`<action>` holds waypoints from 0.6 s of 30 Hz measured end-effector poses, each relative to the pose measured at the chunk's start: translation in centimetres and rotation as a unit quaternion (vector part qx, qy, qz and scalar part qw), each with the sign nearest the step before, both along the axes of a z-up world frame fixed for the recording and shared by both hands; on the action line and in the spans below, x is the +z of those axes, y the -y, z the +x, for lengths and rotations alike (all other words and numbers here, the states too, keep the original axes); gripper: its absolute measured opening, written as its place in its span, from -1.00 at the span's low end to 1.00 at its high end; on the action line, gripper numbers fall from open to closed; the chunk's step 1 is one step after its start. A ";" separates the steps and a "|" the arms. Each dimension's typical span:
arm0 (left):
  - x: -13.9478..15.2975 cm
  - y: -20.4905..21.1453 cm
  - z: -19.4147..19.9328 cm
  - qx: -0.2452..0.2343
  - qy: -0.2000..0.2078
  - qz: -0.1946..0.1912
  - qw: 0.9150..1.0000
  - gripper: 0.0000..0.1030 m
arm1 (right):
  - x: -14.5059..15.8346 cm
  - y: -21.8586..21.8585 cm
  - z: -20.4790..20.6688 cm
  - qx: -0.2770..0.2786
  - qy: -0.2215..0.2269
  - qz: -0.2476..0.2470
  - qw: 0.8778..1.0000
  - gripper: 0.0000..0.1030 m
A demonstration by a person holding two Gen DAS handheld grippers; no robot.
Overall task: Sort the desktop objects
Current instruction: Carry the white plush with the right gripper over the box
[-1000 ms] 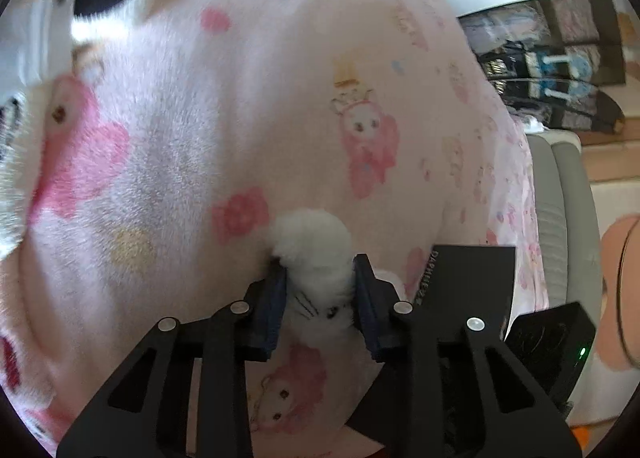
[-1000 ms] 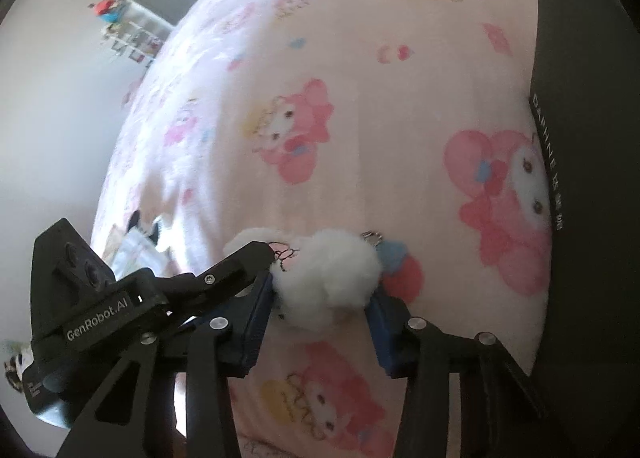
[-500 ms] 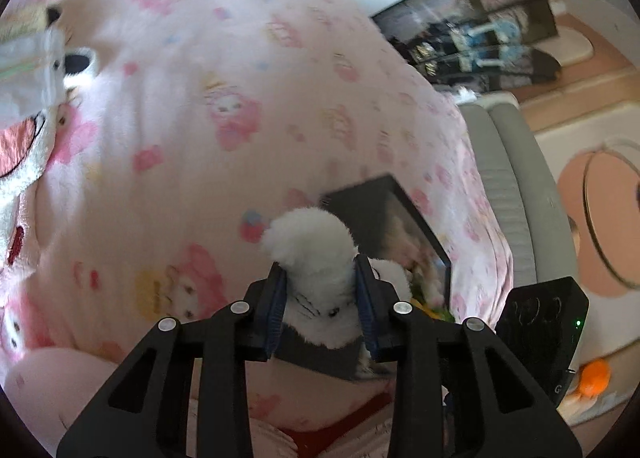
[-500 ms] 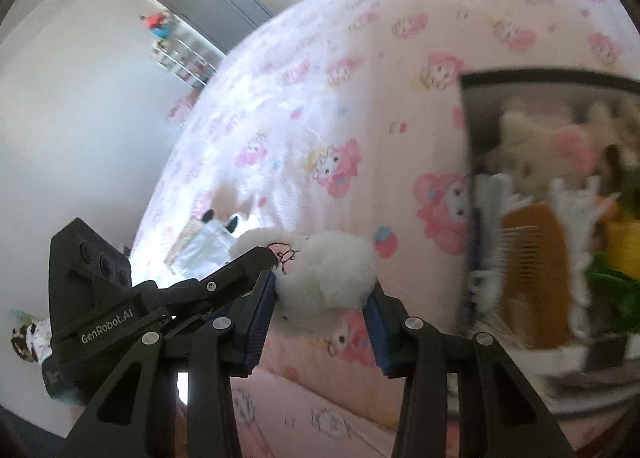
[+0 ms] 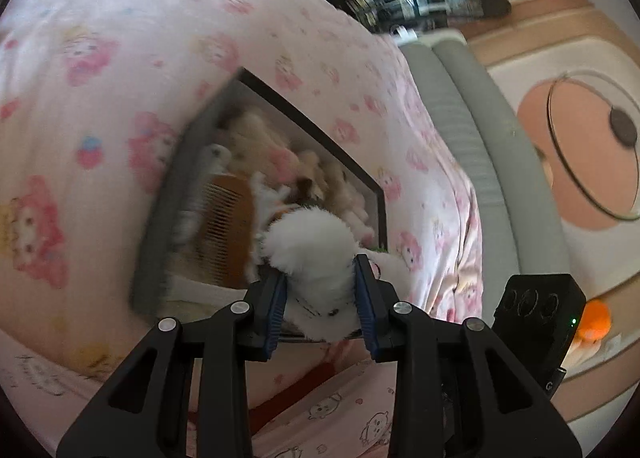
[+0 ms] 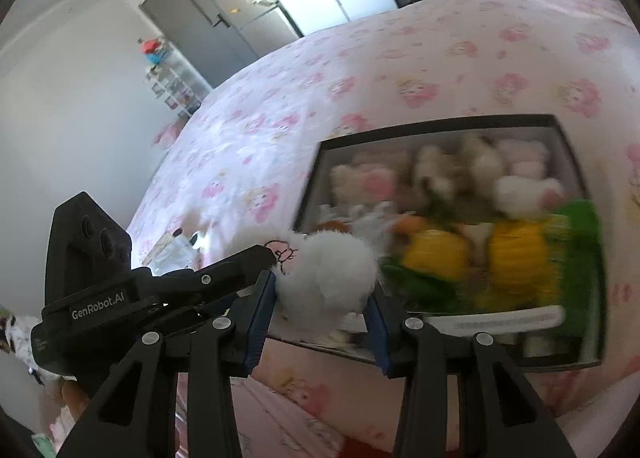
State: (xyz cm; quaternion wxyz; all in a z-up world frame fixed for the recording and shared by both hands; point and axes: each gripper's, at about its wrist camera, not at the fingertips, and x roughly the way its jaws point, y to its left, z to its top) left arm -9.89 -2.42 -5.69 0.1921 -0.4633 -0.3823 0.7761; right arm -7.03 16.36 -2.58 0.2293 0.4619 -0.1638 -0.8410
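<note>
Holding one white plush toy [image 5: 316, 254] between both grippers above the near edge of the dark box [image 6: 440, 126].
Left gripper [image 5: 320, 294] and right gripper [image 6: 320, 298] each clamp their blue pads on the toy's fluff. Below, the box rests on the pink cartoon-print bedspread [image 6: 280, 106], filled with blurred plush toys, a wooden comb [image 5: 228, 226] and yellow corn-like pieces [image 6: 516, 254].

A home bedroom: a bed [image 6: 280, 130] under a pink cartoon sheet, a grey door [image 6: 192, 18] at 11 o'clock, a rug [image 5: 580, 162] at 3 o'clock.
</note>
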 end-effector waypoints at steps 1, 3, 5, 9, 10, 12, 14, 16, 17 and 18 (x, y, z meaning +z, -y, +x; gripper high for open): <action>-0.1 -1.0 -0.5 -0.008 0.000 -0.004 1.000 -0.37 | -0.2 -1.1 -0.2 -0.006 0.000 -0.001 1.000 -0.25; -0.5 -2.7 -1.3 -0.020 0.005 -0.010 1.000 -0.37 | -0.6 -2.7 -0.6 -0.014 0.001 0.001 1.000 -0.25; -1.0 -3.9 -2.0 -0.026 0.011 -0.019 0.999 -0.37 | -1.0 -4.1 -0.9 -0.017 0.005 0.003 1.000 -0.25; -2.2 -5.4 -3.0 -0.029 0.020 -0.041 0.999 -0.37 | -2.5 -5.3 -2.2 -0.008 0.013 0.010 1.000 -0.25; -2.5 -5.7 -3.2 -0.028 0.024 -0.049 0.998 -0.37 | -2.9 -5.5 -2.6 -0.006 0.013 0.012 1.000 -0.25; -3.1 -6.1 -3.4 -0.023 0.029 -0.077 0.996 -0.37 | -4.1 -5.7 -3.3 0.000 0.014 0.011 1.000 -0.25; -3.3 -6.2 -3.4 -0.013 0.029 -0.108 0.994 -0.37 | -5.7 -5.8 -3.8 0.004 0.024 -0.011 1.000 -0.25; -3.0 -6.3 -3.3 -0.008 0.020 -0.130 0.991 -0.36 | -6.8 -6.2 -4.3 -0.002 0.050 -0.060 0.997 -0.25; -2.8 -6.3 -3.3 -0.008 0.019 -0.134 0.991 -0.35 | -6.7 -6.2 -4.4 0.000 0.051 -0.069 0.996 -0.25; -2.8 -6.1 -3.4 -0.009 0.021 -0.135 0.991 -0.35 | -6.5 -6.2 -4.3 0.000 0.047 -0.066 0.997 -0.25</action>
